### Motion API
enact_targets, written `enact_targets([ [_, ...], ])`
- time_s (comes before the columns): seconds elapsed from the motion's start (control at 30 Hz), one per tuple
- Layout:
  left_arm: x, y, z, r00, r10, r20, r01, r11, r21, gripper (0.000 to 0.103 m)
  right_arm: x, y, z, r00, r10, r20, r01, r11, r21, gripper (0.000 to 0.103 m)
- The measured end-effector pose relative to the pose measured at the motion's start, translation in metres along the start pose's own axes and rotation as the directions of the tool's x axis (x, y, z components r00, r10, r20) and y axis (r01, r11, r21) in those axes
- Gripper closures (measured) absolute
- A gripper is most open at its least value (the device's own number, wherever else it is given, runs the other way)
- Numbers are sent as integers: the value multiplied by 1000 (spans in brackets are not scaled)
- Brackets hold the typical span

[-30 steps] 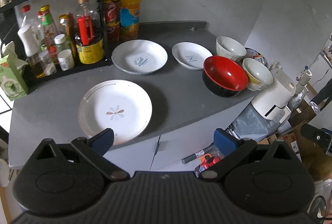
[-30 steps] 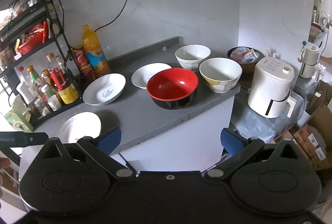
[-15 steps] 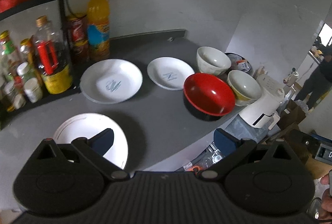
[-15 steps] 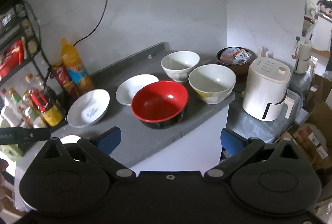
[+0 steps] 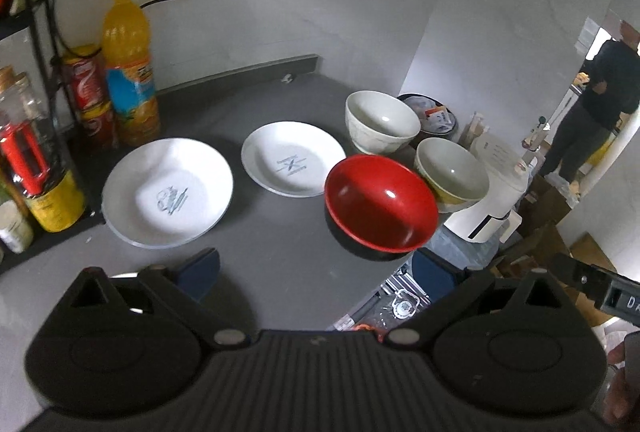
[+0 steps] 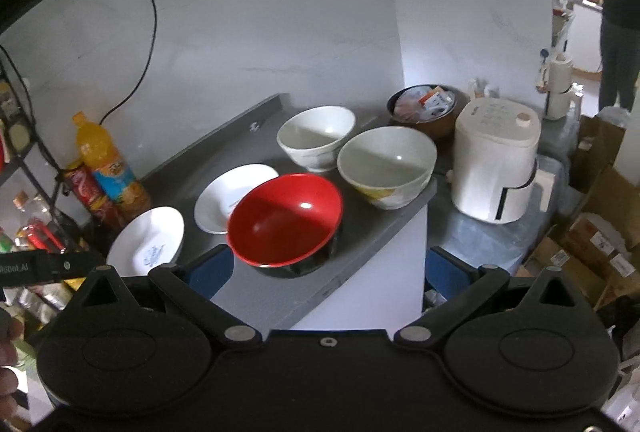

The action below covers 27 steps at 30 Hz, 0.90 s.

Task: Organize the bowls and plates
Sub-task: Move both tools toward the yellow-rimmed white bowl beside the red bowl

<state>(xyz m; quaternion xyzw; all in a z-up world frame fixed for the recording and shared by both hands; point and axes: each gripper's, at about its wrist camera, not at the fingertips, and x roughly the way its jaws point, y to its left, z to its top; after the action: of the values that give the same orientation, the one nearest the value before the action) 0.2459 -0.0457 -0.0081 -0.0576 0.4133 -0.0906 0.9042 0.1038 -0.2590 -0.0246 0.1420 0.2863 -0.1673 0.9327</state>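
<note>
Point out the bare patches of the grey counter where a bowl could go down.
Bare grey counter lies in front of the two white plates, left of the glossy red bowl. Another strip runs behind the smaller white plate toward the wall. The right end is crowded: two pale bowls sit close behind the red one.

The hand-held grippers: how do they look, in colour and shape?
Both the left hand-held gripper and the right hand-held gripper have matte black bodies with two round discs, angled black link arms with silver pivot pins, and dark blue finger pads.
</note>
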Motion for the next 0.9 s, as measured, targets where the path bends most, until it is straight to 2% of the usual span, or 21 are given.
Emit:
enact_targets([
  [0.2,16,-12,11,1000,-25,-15,25,999,46,1,6,-2,1,998,-55,18,55,998,-2,0],
  [0.37,27,-22,16,999,-36,-27,37,998,48,1,13,-7,4,997,-76,7,76,997,-6,0],
  [0.53,43,-32,23,998,-48,-42,50,997,55,1,22,-19,11,999,-45,2,45,998,39,0],
  [0.9,90,-59,53,999,-12,-44,14,999,38,2,67,-53,36,998,-61,-24,61,997,42,0],
])
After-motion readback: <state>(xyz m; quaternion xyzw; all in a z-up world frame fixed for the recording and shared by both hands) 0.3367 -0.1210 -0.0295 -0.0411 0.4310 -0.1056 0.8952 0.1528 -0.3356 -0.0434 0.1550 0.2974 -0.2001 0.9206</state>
